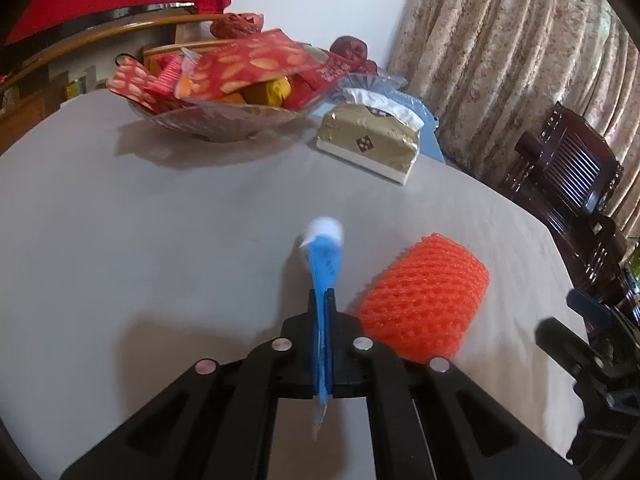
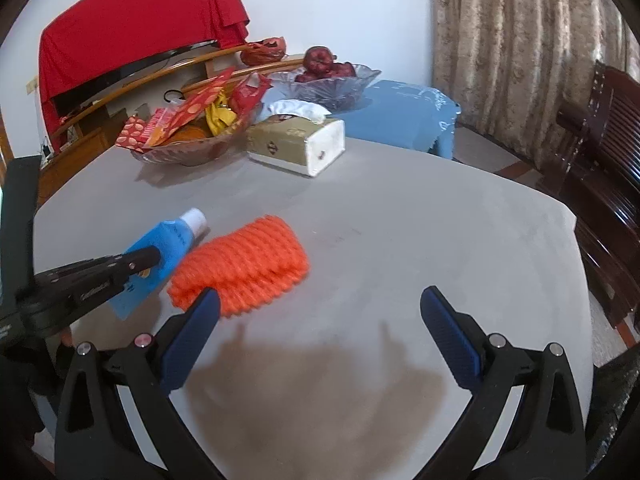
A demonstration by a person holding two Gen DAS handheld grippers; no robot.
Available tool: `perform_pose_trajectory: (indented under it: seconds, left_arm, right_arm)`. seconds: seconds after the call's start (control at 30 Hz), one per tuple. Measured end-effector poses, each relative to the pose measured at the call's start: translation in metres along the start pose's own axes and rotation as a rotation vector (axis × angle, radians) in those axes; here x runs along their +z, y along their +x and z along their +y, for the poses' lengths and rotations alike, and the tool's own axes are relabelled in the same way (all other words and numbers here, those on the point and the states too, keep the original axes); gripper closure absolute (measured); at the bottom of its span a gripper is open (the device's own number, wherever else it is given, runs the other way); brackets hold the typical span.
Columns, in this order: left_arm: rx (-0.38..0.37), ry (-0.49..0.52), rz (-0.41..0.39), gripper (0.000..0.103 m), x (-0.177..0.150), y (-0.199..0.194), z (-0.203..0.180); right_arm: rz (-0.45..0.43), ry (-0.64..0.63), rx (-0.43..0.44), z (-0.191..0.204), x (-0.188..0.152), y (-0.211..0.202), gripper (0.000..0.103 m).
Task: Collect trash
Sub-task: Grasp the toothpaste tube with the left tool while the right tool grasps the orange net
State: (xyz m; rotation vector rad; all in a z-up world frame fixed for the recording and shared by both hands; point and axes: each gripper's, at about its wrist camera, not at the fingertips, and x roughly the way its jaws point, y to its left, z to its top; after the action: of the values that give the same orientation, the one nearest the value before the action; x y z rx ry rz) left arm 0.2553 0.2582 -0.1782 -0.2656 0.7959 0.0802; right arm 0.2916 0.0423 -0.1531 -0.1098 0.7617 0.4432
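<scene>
My left gripper point(image 1: 323, 300) is shut on a flat blue tube with a white cap point(image 1: 325, 256), holding it by its flat end just over the grey table. It also shows in the right wrist view point(image 2: 170, 240), with the left gripper point(image 2: 154, 256) clamped on it. An orange foam net sleeve point(image 1: 424, 300) lies on the table right beside the tube; it shows in the right wrist view point(image 2: 244, 264) too. My right gripper point(image 2: 320, 308) is open and empty, above the table just near of the net, its left finger close to the net's near edge.
A glass bowl of red snack packets point(image 1: 216, 120) and a gold tissue box point(image 1: 372, 140) stand at the back of the table point(image 1: 120, 240). A glass bowl of red fruit point(image 2: 332, 80) sits on a blue-covered stand behind. Dark wooden chairs point(image 2: 600, 184) stand at the right.
</scene>
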Motion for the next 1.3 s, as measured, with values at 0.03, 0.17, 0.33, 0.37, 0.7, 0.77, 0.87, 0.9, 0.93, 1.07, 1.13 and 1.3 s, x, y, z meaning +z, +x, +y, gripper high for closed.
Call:
perform_pose_trajectory:
  seconds: [0.03,0.17,0.33,0.37,0.7,0.77,0.87,0.9,0.93,1.07,1.13,1.3]
  left_arm:
    - [0.008,0.002,-0.004,0.101,-0.001,-0.003,0.003]
    - [0.023,0.003,-0.005,0.101,-0.003,-0.009,0.015]
    - [0.017,0.013,0.013,0.101,-0.008,-0.008,0.020]
    - [0.016,0.020,0.023,0.101,-0.009,-0.006,0.020]
    - [-0.006,0.012,0.078,0.094,-0.020,0.009,0.020]
    - [-0.001,0.013,0.076,0.094,-0.019,0.011,0.019]
    - [0.003,0.005,0.072,0.097,-0.018,0.012,0.018]
    - [0.003,0.002,0.071,0.097,-0.018,0.012,0.018]
    - [0.002,0.001,0.070,0.099,-0.017,0.012,0.018]
    - [0.009,0.008,0.059,0.101,-0.018,0.006,0.016]
    - [0.018,0.017,0.043,0.101,-0.018,-0.001,0.013]
    - [0.002,0.028,0.020,0.101,-0.016,-0.015,0.001]
  right_arm:
    - [0.002,-0.003,0.007,0.004,0.003,0.003,0.006]
    - [0.009,0.000,0.035,0.016,0.013,0.015,0.006]
    - [0.043,-0.008,0.026,0.027,0.022,0.041,0.006]
    - [0.052,-0.012,0.019,0.028,0.022,0.047,0.006]
    - [0.131,0.031,0.043,0.024,0.012,0.079,0.006]
    - [0.140,0.047,0.078,0.024,0.010,0.080,0.016]
    - [0.147,0.053,0.155,0.026,0.013,0.077,0.044]
    - [0.147,0.036,0.162,0.029,0.015,0.075,0.049]
    - [0.147,0.011,0.170,0.033,0.017,0.072,0.057]
    - [0.144,-0.006,0.183,0.034,0.021,0.061,0.073]
    - [0.119,-0.006,0.184,0.033,0.023,0.048,0.074]
    - [0.066,-0.026,0.167,0.030,0.022,0.016,0.075]
